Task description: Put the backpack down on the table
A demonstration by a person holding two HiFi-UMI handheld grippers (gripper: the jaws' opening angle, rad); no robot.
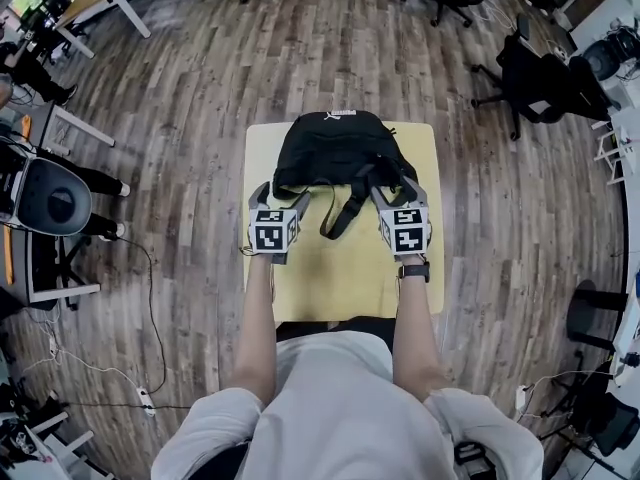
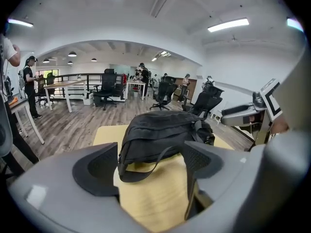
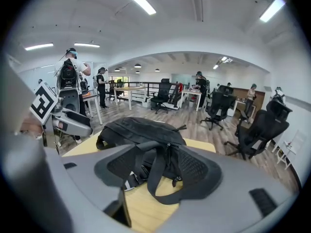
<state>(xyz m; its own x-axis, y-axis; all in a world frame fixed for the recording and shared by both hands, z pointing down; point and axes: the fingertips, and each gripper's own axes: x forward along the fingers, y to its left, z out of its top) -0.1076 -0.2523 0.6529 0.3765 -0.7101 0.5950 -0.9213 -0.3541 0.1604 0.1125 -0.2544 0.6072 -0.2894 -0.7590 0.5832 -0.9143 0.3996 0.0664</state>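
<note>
On 1 yellow table [image 1: 340,278] lies 1 backpack [image 1: 335,148] (black).

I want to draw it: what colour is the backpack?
Black; the backpack shows best in the head view.

The head view looks steeply down from above onto the worktop [image 1: 340,278]. The left gripper view and right gripper view sit low and close, facing across it. All three share the backpack [image 1: 335,153].

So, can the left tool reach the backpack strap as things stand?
Probably yes: the left tool stands open just before the backpack, whose loose strap lies nearest, with nothing between.
</note>
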